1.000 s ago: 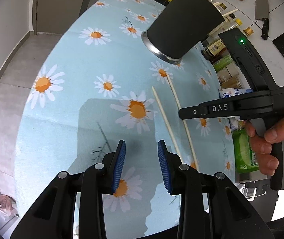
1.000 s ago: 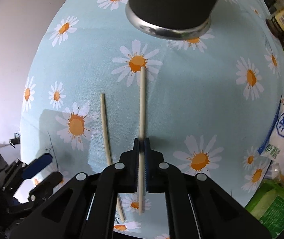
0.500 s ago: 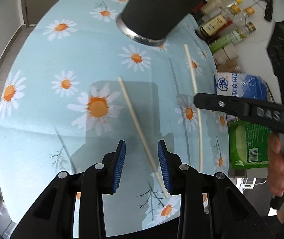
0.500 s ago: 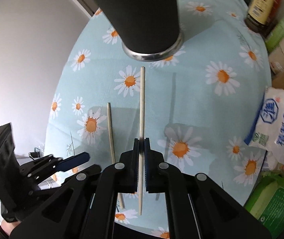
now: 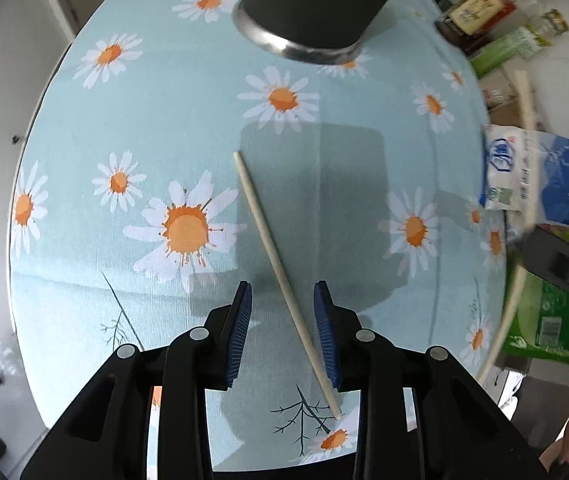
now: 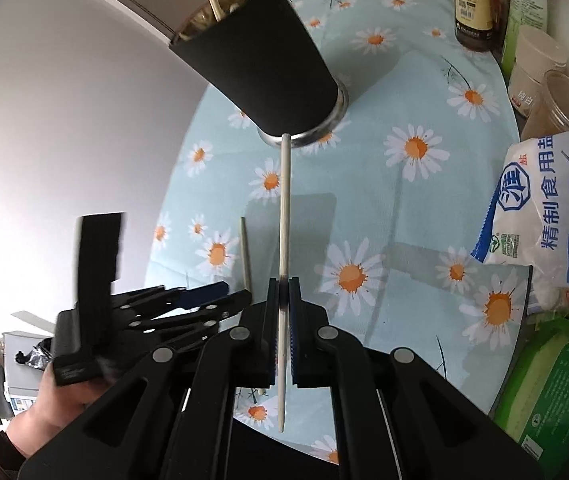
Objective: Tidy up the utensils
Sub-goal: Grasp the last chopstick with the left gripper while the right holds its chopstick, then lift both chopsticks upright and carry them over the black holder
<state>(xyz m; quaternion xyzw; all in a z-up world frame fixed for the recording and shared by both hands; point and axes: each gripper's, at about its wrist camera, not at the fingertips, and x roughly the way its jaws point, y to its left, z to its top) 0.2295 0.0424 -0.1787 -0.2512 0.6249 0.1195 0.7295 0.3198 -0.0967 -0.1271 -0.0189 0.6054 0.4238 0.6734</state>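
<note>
1. The right gripper (image 6: 283,334) is clamped on one chopstick (image 6: 284,216), the pale stick pinched between its blue pads roughly a third of the way up from the thin end, so most of the length runs forward toward the holder.
2. That chopstick is off the cloth; in the right wrist view its blunt top overlaps the metal foot of the black utensil holder (image 6: 260,60), though how near it really is cannot be told.
3. The holder stands on the daisy tablecloth (image 6: 404,208) with other sticks already poking out of its mouth, so it looks like the place these two are meant to go.
4. The left gripper (image 5: 283,334) has its jaws apart and empty, straddling the second chopstick (image 5: 280,268), which lies diagonally on the cloth and passes close to the right-hand pad.
5. Judging by this, the left side is lined up for a pick: closing would likely catch the stick near its lower, thinner part.
6. A salt bag (image 6: 544,216) and bottles (image 6: 472,4) crowd the right edge, well apart from both sticks.
</note>
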